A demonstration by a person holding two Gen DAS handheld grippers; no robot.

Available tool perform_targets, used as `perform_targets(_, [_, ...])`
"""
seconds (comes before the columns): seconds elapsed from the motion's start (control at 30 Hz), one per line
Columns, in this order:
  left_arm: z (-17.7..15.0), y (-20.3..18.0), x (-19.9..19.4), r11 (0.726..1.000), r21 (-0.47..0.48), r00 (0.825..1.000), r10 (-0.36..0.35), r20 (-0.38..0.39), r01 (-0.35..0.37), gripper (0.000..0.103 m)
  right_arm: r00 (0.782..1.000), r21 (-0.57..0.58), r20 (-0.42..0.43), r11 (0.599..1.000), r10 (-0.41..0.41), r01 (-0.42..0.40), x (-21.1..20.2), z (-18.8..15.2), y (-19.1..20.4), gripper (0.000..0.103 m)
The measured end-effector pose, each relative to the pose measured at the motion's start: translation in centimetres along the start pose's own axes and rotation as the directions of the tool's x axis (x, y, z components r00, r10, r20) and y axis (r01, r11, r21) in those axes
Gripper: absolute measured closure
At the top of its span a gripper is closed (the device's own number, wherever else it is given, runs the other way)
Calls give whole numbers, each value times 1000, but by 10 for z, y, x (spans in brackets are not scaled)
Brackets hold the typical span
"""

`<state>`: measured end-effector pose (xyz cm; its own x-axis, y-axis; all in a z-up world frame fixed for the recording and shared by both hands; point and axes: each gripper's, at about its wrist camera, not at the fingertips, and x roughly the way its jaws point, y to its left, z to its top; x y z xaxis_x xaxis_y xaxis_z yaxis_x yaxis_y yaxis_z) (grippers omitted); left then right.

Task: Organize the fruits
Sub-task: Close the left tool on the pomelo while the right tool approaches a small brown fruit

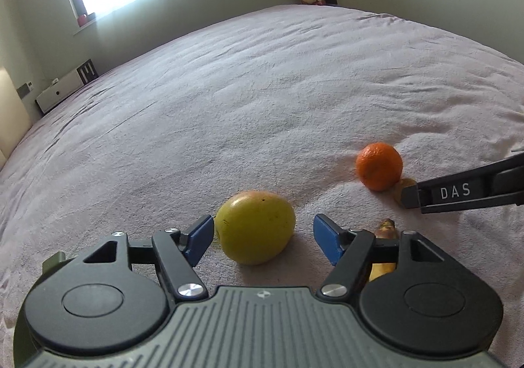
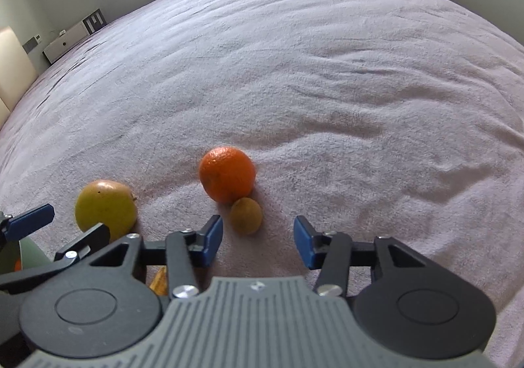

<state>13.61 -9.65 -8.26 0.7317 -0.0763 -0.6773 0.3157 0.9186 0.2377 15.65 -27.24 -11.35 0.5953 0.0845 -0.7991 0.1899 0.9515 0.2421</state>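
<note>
No container is seen in either view; the fruits lie directly on a wide bed cover (image 2: 294,73) of soft, nubby, pale mauve fabric, wrinkled into shallow folds. A yellow-green apple (image 1: 255,227), smooth and rounded with a faint blush on top, is framed between the spread blue pads of the left gripper (image 1: 262,237), whose jaws stand wide; the left pad lies just beside the skin, the right pad is apart from it, and nothing is gripped. A dimpled orange mandarin (image 2: 227,173) rests further back, touching a small, dull brown, egg-shaped kiwi (image 2: 245,215). The right gripper (image 2: 257,242) is held partly open just short of the kiwi, with its blue pads clear of the fruit and nothing between them. Part of a yellow banana (image 1: 383,250), its tip browned, is seen behind the left gripper's right finger.
</note>
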Motion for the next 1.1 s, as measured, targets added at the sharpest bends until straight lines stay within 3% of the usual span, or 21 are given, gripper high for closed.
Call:
perform_targets(0.13, [3,-5,9,999,48,1000,0,-17,1,18,1000,1,-2,1000,0,0,3,1,0,58])
perform_targets(0.43, [-3,-20,32,978,191,995,92,-42,-83,17,1000,-16,1,1000,12,-12,14,1,3,59])
perform_targets(0.77, [-5,-32,51,950,284,987,151,-46,-132,14,1000,-50,16,999,3,-3,22,2,10,59])
perform_targets(1.1, [-1,-37,68,932,322,980,193,-54,-166,10,1000,-44,14,999,-8,9,22,2,9,79])
